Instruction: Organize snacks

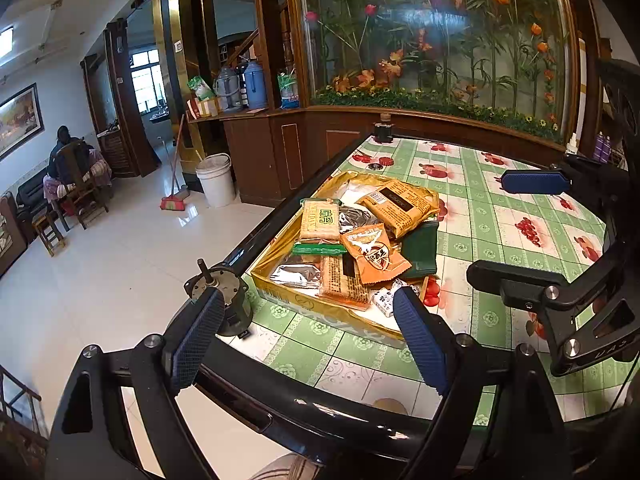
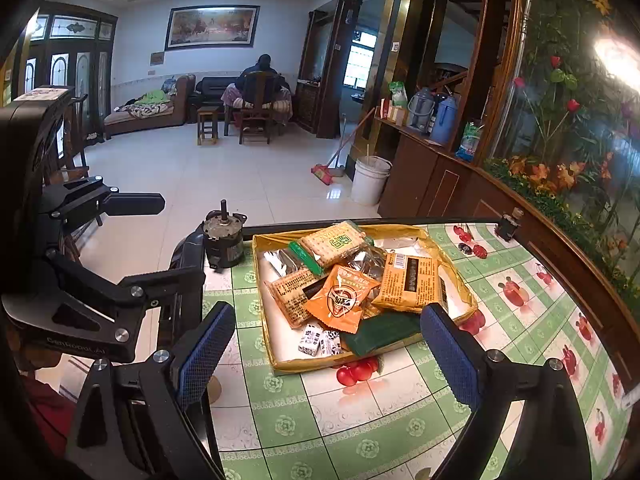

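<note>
Already the snacks lie heaped in the gold tray point(image 2: 276, 354) at centre frame on the bench point(image 2: 360, 432): cracker pack point(image 2: 334, 240), orange packet point(image 2: 340, 298), green pouch point(image 2: 382, 334) overhanging the near rim. Whether sorting remains, I cannot tell. Any pick should take one packet by its edge. Both my left tongs point(image 1: 310, 330) and right tongs point(image 2: 328, 352) hover low before the tray, spread wide, empty.

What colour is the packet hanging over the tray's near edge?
Dark green packet, clearest in the right wrist view.
</note>
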`<act>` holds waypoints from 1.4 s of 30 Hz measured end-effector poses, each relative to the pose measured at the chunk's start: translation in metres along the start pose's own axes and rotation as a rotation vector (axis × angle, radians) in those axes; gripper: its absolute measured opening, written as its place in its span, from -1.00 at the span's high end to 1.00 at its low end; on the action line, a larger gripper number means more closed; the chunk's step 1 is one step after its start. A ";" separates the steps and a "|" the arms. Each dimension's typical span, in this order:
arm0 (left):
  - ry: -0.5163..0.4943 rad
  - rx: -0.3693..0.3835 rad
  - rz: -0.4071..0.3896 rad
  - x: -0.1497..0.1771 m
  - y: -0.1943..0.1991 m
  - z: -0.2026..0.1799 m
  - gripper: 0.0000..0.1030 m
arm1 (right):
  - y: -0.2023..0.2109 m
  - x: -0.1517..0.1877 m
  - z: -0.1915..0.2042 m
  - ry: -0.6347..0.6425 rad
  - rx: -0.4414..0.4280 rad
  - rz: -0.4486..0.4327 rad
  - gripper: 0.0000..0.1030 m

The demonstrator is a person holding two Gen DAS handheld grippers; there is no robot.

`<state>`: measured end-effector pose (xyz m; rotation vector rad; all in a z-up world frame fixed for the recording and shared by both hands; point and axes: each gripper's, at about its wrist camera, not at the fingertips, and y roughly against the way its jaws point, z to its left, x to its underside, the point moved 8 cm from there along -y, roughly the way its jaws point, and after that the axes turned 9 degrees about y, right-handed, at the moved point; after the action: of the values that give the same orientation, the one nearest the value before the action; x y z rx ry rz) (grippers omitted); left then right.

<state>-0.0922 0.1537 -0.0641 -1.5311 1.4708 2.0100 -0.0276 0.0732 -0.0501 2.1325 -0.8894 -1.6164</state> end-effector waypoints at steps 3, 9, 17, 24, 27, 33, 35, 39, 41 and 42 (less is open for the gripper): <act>-0.005 -0.005 -0.006 0.000 0.001 0.000 -0.69 | -0.001 -0.002 0.002 0.007 0.002 -0.003 -0.84; -0.007 -0.007 -0.008 0.000 0.001 0.000 -0.69 | 0.000 -0.004 0.003 0.009 -0.003 -0.008 -0.84; -0.010 -0.014 -0.006 0.001 0.000 0.002 -0.69 | -0.003 -0.005 0.006 0.013 -0.023 -0.012 -0.84; -0.010 -0.030 0.001 0.002 -0.002 0.010 -0.69 | -0.010 -0.005 0.008 0.004 -0.050 -0.017 -0.84; -0.011 -0.033 0.005 0.002 -0.004 0.012 -0.69 | -0.013 -0.005 0.009 0.002 -0.059 -0.012 -0.84; -0.012 -0.031 0.006 0.001 -0.004 0.011 -0.69 | -0.018 -0.007 0.012 0.005 -0.071 -0.007 -0.84; -0.014 -0.038 -0.001 0.000 -0.004 0.012 -0.69 | -0.019 -0.008 0.013 0.007 -0.074 -0.008 -0.84; -0.014 -0.037 -0.001 0.000 -0.005 0.012 -0.69 | -0.019 -0.010 0.014 0.010 -0.078 -0.010 -0.84; -0.016 -0.039 0.001 0.000 -0.005 0.012 -0.69 | -0.019 -0.010 0.014 0.014 -0.076 -0.010 -0.84; -0.016 -0.039 0.002 0.000 -0.006 0.013 -0.69 | -0.019 -0.010 0.014 0.013 -0.077 -0.010 -0.84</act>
<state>-0.0962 0.1667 -0.0678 -1.5257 1.4364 2.0592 -0.0373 0.0961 -0.0584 2.0962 -0.7997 -1.6127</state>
